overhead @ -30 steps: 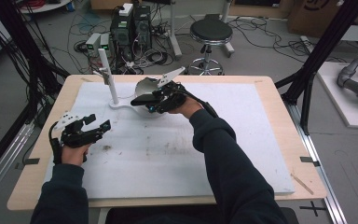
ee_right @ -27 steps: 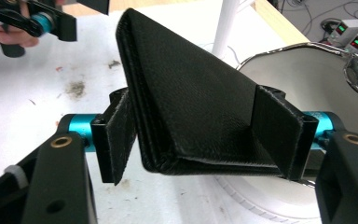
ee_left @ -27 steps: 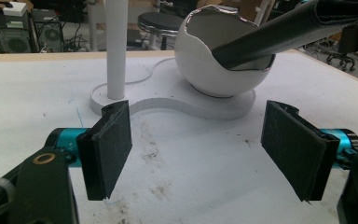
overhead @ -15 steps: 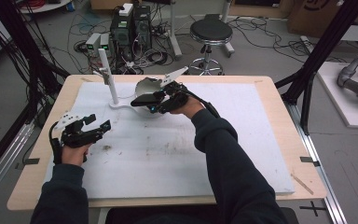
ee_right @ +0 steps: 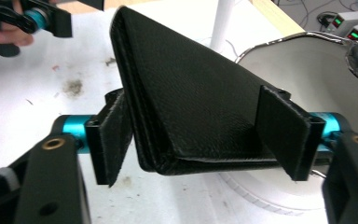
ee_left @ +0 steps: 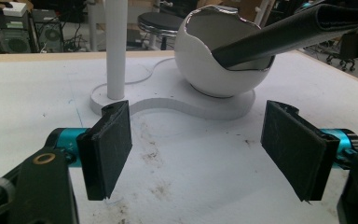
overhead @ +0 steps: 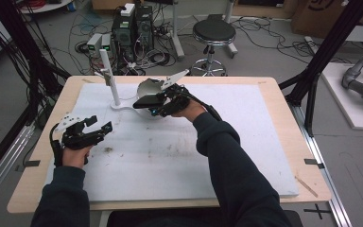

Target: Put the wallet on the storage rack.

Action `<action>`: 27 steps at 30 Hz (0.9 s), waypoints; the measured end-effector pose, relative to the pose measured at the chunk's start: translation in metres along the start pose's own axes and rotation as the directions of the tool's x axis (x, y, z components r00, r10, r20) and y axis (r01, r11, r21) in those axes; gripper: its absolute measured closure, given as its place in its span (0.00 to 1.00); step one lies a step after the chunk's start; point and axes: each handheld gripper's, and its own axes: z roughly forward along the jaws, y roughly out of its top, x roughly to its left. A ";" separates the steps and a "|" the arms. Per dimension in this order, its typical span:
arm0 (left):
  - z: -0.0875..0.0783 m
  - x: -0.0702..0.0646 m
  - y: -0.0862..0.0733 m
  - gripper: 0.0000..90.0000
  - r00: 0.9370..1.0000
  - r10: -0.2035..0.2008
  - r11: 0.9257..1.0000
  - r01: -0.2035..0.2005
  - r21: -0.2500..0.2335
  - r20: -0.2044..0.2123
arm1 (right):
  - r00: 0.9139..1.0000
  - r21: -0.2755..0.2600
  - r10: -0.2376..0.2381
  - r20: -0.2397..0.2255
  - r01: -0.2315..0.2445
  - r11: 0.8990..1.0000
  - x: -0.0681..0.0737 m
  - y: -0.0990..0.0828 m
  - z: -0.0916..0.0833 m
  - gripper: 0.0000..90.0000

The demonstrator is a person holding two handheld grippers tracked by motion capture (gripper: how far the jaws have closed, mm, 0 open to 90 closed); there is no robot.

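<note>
Wallet between right gripper fingers, level

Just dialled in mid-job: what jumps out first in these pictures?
The right claw has a black folded leather case between its jaws, which have just been opening, with one end of the case reaching into the white egg-shaped bowl at the far middle of the table. The bowl sits on a white base beside an upright white post. The left claw waits open and empty at the near left of the white mat.

White post and bowl at the mat's far edge; open mat nearer.
</note>
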 end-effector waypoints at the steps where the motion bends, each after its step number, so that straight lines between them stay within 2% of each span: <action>1: 0.000 0.000 0.000 0.27 1.000 -0.001 1.000 0.001 -0.001 -0.001 | 1.000 0.003 0.008 -0.007 -0.008 1.000 0.001 0.000 -0.001 0.31; 5: 0.000 -0.001 0.000 0.28 1.000 -0.001 1.000 0.001 0.000 0.000 | 0.999 -0.008 0.004 -0.034 -0.004 1.000 0.001 0.000 -0.002 0.30; 7: 0.000 -0.001 0.000 0.28 1.000 0.000 1.000 0.000 0.001 -0.001 | 1.000 -0.003 0.002 -0.021 -0.002 1.000 0.001 0.000 -0.001 0.31; 10: 0.000 -0.001 0.000 0.28 1.000 0.001 1.000 -0.001 0.000 -0.001 | 0.999 -0.010 0.018 -0.042 -0.018 1.000 0.000 0.000 -0.001 0.30; 13: 0.001 -0.001 0.000 0.28 1.000 0.000 1.000 0.000 0.002 -0.001 | 0.999 -0.010 0.014 -0.040 -0.014 1.000 0.001 0.000 -0.001 0.30; 16: 0.001 -0.001 0.000 0.28 1.000 0.001 1.000 -0.001 0.000 0.001 | 1.000 0.001 0.009 -0.021 -0.009 1.000 0.000 0.000 0.000 0.33; 20: 0.000 -0.001 0.000 0.28 1.000 0.003 1.000 -0.003 0.001 0.000 | 0.999 0.019 -0.033 0.012 0.033 0.999 0.003 0.000 0.001 0.34; 22: 0.000 -0.001 0.000 0.28 1.000 0.001 1.000 -0.001 0.000 0.001 | 1.000 0.009 -0.020 -0.001 0.020 1.000 0.001 0.000 0.001 0.33; 24: 0.000 -0.001 0.000 0.28 1.000 0.000 1.000 0.000 0.000 -0.001 | 1.000 0.000 0.012 -0.016 -0.012 1.000 0.001 0.000 -0.001 0.32; 27: 0.000 0.000 0.000 0.28 1.000 0.000 1.000 0.000 0.000 0.000 | 0.999 -0.016 0.016 -0.031 -0.016 1.000 0.001 0.001 -0.001 0.31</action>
